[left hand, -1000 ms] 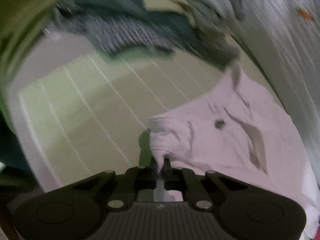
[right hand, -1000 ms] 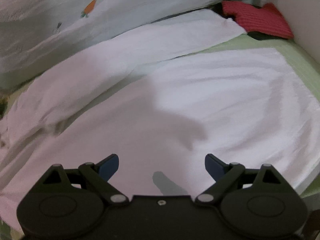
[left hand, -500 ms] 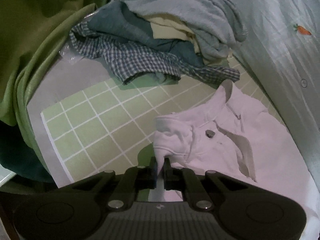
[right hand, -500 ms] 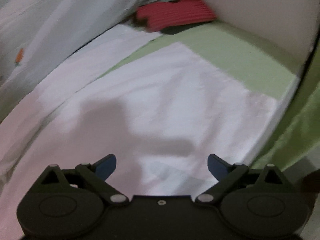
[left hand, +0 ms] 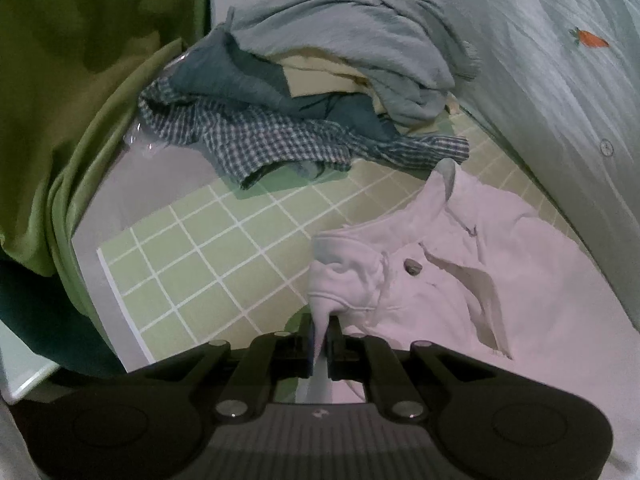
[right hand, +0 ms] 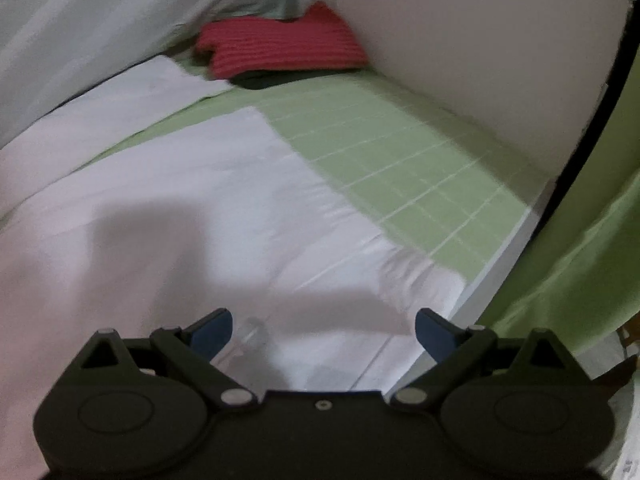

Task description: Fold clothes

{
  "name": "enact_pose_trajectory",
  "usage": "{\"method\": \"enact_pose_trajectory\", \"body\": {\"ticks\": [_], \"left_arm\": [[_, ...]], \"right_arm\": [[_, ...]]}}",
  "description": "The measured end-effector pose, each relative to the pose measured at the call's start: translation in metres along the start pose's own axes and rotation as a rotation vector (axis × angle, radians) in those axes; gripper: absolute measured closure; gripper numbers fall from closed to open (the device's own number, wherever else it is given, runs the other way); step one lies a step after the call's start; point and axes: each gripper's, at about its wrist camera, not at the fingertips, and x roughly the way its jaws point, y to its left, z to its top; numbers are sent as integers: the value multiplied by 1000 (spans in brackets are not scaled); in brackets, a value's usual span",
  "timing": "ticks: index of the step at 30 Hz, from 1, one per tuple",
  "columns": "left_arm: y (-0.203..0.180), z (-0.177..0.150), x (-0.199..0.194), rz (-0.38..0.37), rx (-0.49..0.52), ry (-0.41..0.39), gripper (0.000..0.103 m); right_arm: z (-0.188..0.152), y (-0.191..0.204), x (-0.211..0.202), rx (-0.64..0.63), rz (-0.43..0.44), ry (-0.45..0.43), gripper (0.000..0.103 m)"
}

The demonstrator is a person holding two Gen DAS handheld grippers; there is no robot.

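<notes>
Left wrist view: the left gripper (left hand: 319,340) is clamped on a pinch of the white shirt (left hand: 460,280) at the shoulder beside the collar, the fabric drawn into a narrow peak between the 2 closed fingers. From this grip the shirt spreads toward 2 o'clock, its collar (left hand: 444,184) and placket button (left hand: 412,267) lying between 1 and 2 o'clock, and its body running out of frame at 4 o'clock over the green checked mat (left hand: 208,264). A pile of unfolded clothes (left hand: 320,92) sits at 12 o'clock, well apart from the grip. Right wrist view: the right gripper (right hand: 323,330) hovers with its fingers (right hand: 212,330) spread wide and nothing between them, above the lower body of the same white shirt (right hand: 192,208). The hem edge (right hand: 320,168) runs from 12 o'clock down to 3 o'clock, meeting the side edge in a corner (right hand: 448,280) at about 2 o'clock, just beyond the right finger. The frame is blurred, so whether the fingertips touch the cloth cannot be told. A red knit garment (right hand: 276,46) lies at 12 o'clock, well apart. The garment's long axis thus runs from the left grip at the shoulder to the hem under the right gripper; the right hand is judged nearer the free hem corner, which the coming grasp probably requires.
</notes>
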Motion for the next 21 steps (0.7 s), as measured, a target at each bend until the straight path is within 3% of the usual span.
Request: {"method": "enact_pose_trajectory", "body": {"ticks": [11, 21], "left_arm": [[-18, -1, -6, 36, 32, -3, 96], [-25, -2, -7, 38, 22, 14, 96]], "right_arm": [[24, -25, 31, 1, -34, -15, 2], [20, -45, 42, 91, 55, 8, 0]]}}
